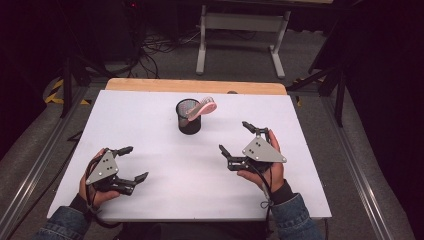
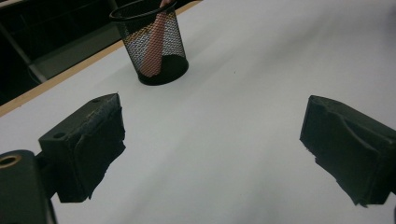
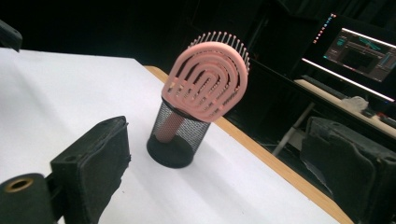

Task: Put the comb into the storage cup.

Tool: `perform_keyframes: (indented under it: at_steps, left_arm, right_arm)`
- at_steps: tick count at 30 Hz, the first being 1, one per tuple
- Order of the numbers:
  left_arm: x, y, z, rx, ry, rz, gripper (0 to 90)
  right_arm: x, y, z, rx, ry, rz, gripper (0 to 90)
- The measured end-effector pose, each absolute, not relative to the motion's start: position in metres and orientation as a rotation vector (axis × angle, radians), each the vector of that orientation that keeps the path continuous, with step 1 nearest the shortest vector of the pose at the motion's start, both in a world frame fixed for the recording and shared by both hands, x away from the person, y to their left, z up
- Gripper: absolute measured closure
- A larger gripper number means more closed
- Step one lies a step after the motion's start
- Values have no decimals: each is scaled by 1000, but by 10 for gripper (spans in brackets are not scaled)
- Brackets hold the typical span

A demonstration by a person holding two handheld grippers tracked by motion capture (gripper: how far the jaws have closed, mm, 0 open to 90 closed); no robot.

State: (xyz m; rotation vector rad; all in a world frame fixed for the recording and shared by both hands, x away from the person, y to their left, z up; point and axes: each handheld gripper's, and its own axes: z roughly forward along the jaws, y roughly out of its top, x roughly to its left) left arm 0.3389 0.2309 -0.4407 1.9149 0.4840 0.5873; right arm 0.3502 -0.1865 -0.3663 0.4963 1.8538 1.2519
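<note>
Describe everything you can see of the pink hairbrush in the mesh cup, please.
The pink hairbrush looks like plastic. Its rounded, vented head is made of nested arches, with thin bristles along the far edge. It stands handle down in the black mesh cup, leaning against the rim, so the head sticks out above it. The handle shows through the mesh. The cup stands on the white table. Neither gripper touches the brush.

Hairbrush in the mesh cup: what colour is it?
Pink; the hairbrush shows best in the right gripper view, standing in the black mesh cup.
</note>
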Motion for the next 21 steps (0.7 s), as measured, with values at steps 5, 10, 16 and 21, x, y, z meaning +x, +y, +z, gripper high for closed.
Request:
perform_keyframes:
  at_steps: [5, 10, 16, 21]
  left_arm:
    - [339, 231, -440, 1917, 482, 587, 72]
    - [339, 231, -440, 1917, 481, 587, 72]
    - [338, 231, -440, 1915, 481, 585, 72]
    - [338, 231, -440, 1911, 485, 589, 72]
  right_arm:
    - [348, -192, -369, 497, 1860, 1230, 83]
    - [347, -195, -371, 498, 1862, 1221, 83]
    - [344, -199, -374, 499, 1862, 1203, 83]
    - [343, -204, -378, 503, 1866, 1180, 82]
